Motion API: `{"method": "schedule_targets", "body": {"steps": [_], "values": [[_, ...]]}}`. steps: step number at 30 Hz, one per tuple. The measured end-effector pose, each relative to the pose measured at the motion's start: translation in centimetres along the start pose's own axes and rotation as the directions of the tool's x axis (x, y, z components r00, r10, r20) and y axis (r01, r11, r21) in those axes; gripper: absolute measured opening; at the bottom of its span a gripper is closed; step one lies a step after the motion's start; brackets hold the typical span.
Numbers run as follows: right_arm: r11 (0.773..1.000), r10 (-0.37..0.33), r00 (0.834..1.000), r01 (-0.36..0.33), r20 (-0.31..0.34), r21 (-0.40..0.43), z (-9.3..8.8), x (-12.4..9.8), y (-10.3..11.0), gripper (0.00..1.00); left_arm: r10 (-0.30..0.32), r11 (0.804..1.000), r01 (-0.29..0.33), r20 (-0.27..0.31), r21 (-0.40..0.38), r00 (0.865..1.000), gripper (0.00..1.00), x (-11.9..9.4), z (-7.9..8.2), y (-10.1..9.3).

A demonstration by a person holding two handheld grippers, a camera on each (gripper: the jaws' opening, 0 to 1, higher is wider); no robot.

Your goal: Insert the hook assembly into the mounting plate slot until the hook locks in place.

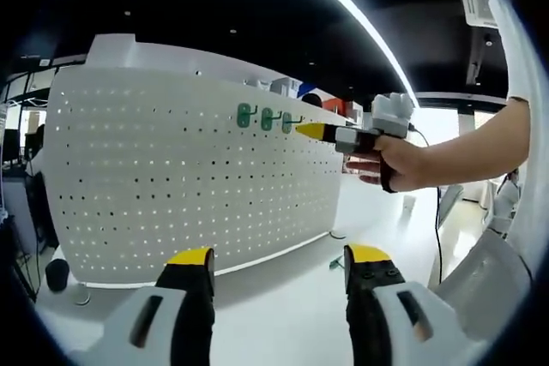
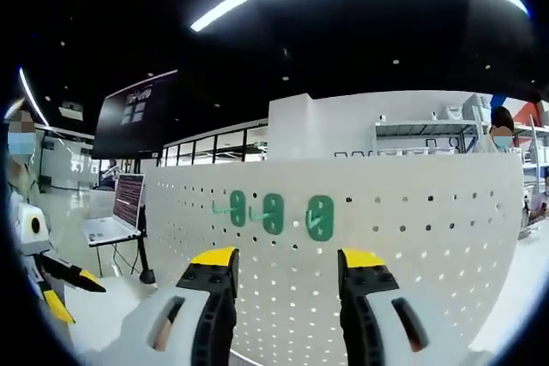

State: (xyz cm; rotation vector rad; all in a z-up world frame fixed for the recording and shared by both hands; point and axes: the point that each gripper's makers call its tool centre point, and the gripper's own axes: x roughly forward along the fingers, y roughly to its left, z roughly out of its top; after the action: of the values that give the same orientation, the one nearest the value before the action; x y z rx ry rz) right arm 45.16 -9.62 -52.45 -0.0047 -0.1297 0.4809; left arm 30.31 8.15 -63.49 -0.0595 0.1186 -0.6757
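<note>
Standing upright on the white desk (image 1: 283, 297), the white perforated mounting plate (image 1: 171, 186) carries three green hooks (image 2: 273, 213) in a row near its top edge. The right gripper (image 1: 310, 131) points its yellow tips at the hook nearest to it; its jaws are released and grasp nothing. The left gripper (image 1: 279, 267) hangs low before the plate, jaws also released.

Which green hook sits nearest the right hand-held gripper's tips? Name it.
The rightmost green hook in the right gripper view; the other two hooks sit farther left on the pegboard.
</note>
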Motion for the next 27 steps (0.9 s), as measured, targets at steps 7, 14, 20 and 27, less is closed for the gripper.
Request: {"method": "schedule_targets", "body": {"steps": [7,14,20,27], "values": [[0.999,0.034,0.999,-0.034,-0.001,-0.012,-0.6,-1.2,0.8,0.45,0.004,1.0,-0.004,0.002,0.0,1.0,0.63,-0.1,0.1,0.1],[0.997,0.078,0.997,-0.078,-0.021,-0.019,-1.9,-3.1,1.5,0.46,0.004,1.0,-0.004,0.005,-0.007,1.0,0.64,-0.3,0.1,0.3],[0.995,0.103,0.994,-0.104,-0.043,-0.008,-3.0,-4.7,2.0,0.49,0.009,1.0,-0.009,0.006,-0.006,1.0,0.65,-0.4,0.2,0.4],[0.994,0.113,0.992,-0.113,-0.06,0.0,-4.2,-6.6,2.5,0.52,0.004,1.0,-0.004,0.004,-0.003,1.0,0.66,-0.3,0.1,0.3]]}}
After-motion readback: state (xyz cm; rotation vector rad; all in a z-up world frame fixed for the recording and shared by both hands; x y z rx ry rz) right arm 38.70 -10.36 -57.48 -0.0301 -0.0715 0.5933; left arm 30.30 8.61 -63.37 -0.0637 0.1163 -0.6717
